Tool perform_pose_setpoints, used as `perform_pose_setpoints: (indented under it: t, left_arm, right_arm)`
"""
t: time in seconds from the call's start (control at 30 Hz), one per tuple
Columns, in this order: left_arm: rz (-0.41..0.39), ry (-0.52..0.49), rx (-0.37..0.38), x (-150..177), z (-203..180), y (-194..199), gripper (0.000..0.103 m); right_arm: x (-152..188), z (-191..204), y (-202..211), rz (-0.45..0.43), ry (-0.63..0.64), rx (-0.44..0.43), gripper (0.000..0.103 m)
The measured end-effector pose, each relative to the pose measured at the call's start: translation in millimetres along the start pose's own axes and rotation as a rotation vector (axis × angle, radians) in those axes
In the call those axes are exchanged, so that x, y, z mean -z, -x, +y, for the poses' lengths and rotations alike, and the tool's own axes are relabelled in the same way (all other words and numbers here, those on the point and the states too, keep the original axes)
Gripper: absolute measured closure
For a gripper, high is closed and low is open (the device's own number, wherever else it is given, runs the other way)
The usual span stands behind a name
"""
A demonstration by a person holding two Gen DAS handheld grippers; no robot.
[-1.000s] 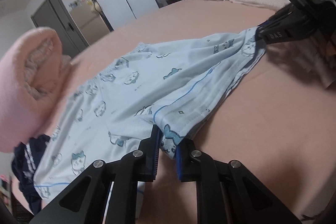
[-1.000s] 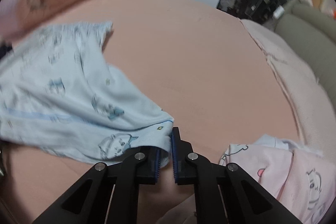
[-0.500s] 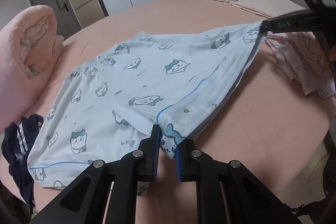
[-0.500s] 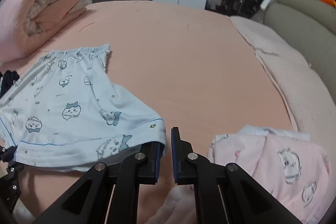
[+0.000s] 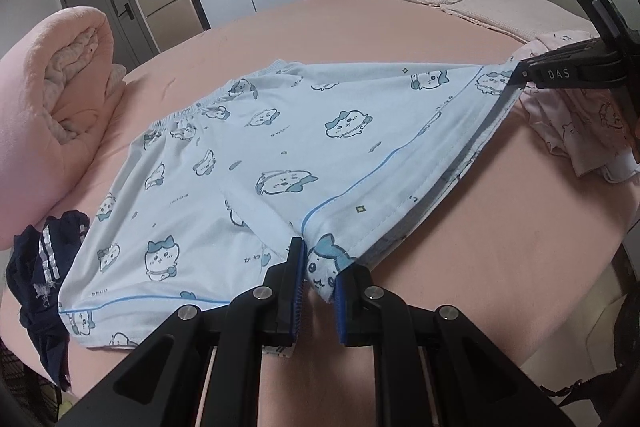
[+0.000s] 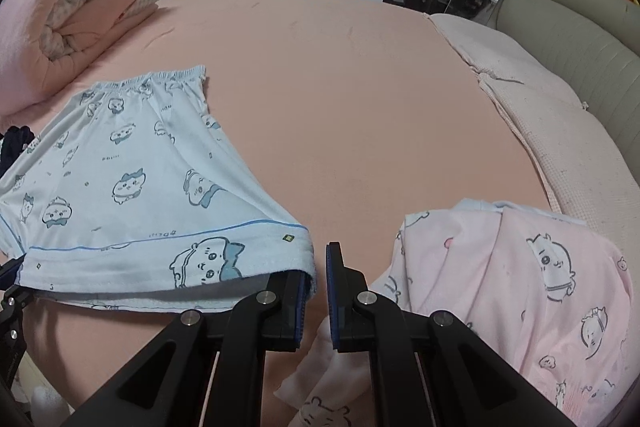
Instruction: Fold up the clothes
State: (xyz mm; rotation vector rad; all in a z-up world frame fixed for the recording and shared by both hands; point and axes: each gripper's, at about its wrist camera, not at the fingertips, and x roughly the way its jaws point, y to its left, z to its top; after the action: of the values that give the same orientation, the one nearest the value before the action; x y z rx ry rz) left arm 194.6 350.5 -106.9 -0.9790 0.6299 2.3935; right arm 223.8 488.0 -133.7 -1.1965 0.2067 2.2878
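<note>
Light blue shorts with a cartoon print lie spread over the pink bed sheet, waistband away from me. My left gripper is shut on one corner of the leg hem at the bottom of the left wrist view. My right gripper pinches the other hem corner at the far right, so the hem hangs taut between the two, a little above the sheet. In the right wrist view the shorts reach in from the left, and their hem corner is caught in my right gripper.
A crumpled pink printed garment lies right beside the right gripper. A navy garment sits at the bed's left edge under a rolled pink quilt. A beige headboard bounds the right side.
Both grippers have risen slightly with the hem. The shorts, bunched and slack before, now lie stretched out flat, and both views have levelled.
</note>
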Motion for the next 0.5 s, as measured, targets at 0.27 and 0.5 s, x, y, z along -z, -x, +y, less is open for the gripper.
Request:
perform_pose_setpoints:
  t: [0.27,0.5]
  left_arm:
    - [0.039,-0.007,0.008,5.0,1.2,-6.7,0.091]
    - [0.056,0.028,0.034,5.7,8.0,-7.5,0.088]
  right_arm:
    - [3.7,1.6,-11.1,0.049,-0.007,-0.013,0.097]
    - [10.3,-0.7,-21.8,0.081,-0.034,-0.030,0.097]
